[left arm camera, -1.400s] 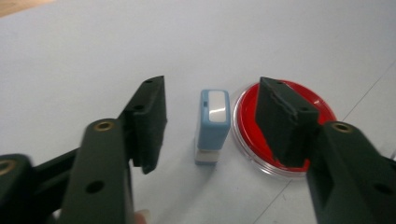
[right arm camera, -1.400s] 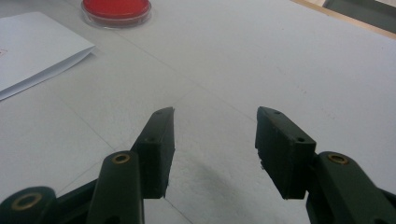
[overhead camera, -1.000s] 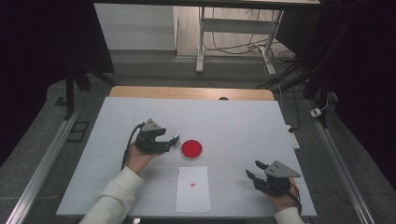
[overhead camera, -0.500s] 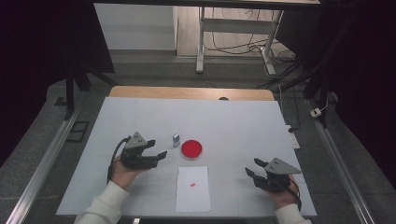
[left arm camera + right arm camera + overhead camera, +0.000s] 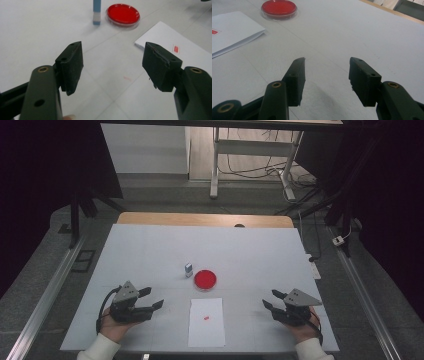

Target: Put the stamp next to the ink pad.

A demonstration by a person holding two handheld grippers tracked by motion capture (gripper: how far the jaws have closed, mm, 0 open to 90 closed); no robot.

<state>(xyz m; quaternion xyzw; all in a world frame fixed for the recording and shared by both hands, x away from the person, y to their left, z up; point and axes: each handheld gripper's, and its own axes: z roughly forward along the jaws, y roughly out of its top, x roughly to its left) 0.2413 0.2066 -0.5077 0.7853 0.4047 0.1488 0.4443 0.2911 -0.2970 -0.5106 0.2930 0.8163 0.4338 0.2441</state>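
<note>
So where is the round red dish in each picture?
High view: the red dish sits mid-table, just above the white paper.
Left gripper view: the dish is at the top, right of centre, beside a small upright vial.
Right gripper view: the dish is at the top left.
Shared landmark: the white paper lies beside it in all three.

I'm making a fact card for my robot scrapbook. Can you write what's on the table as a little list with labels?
table: white table top
red dish: round, clear rim, mid-table
small tube: stands upright just left of the dish, apart from it
paper: white sheet with a small red mark, nearer the person than the dish
left gripper: open, holding nothing
right gripper: open, holding nothing
</note>
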